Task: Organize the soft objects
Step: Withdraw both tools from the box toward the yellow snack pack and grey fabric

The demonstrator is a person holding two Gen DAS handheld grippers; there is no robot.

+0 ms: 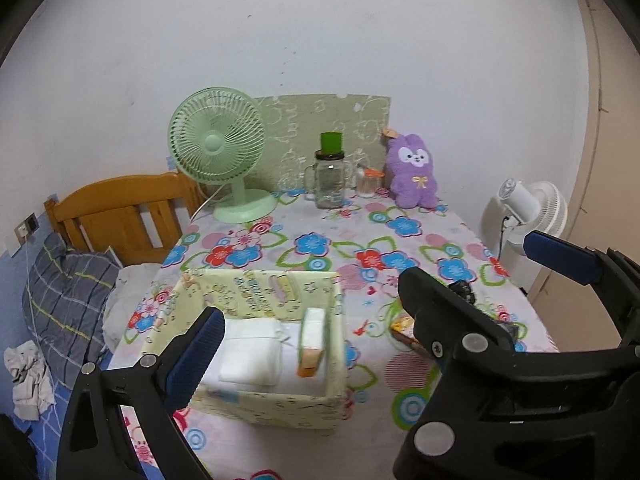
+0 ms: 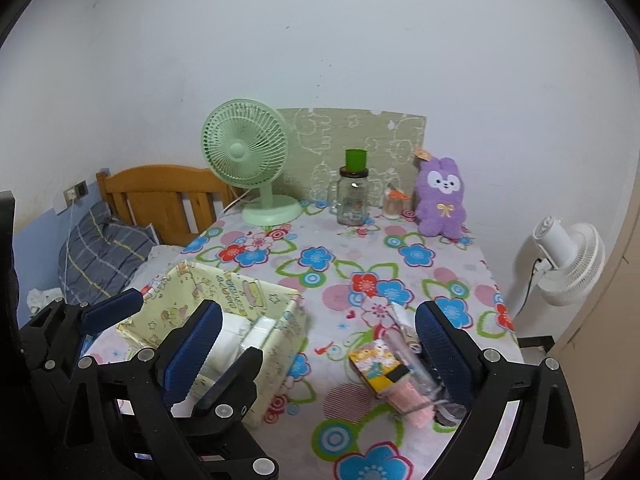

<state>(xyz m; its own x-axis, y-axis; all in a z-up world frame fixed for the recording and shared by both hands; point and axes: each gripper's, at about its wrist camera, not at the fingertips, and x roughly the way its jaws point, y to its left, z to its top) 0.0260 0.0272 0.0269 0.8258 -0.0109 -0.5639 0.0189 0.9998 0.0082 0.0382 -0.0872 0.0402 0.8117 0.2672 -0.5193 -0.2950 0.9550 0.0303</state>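
A pale yellow printed fabric box (image 1: 280, 404) (image 2: 280, 344) stands at the near left of the flowered table (image 1: 360, 240). In it lie a folded white pad (image 1: 248, 356) and an upright tissue pack (image 1: 312, 340). My left gripper (image 1: 316, 308) hangs open over the box, holding nothing. My right gripper (image 2: 320, 312) is open just right of the box, and its blue pad (image 1: 560, 256) shows in the left wrist view. By its right finger lie a cartoon-printed pack (image 2: 376, 364), a pink item (image 2: 412, 404) and a clear bag (image 2: 404, 332). A purple plush bunny (image 1: 412, 172) (image 2: 440, 200) sits upright at the far right.
At the back stand a green desk fan (image 1: 224, 152), a glass mug jar (image 1: 328, 184) with a green cup on it, and a small orange-lidded jar (image 1: 370, 184). A white fan (image 2: 568, 260) stands off the table's right edge. A bed with a wooden headboard (image 1: 120, 208) and a checked pillow (image 1: 68, 292) lies left.
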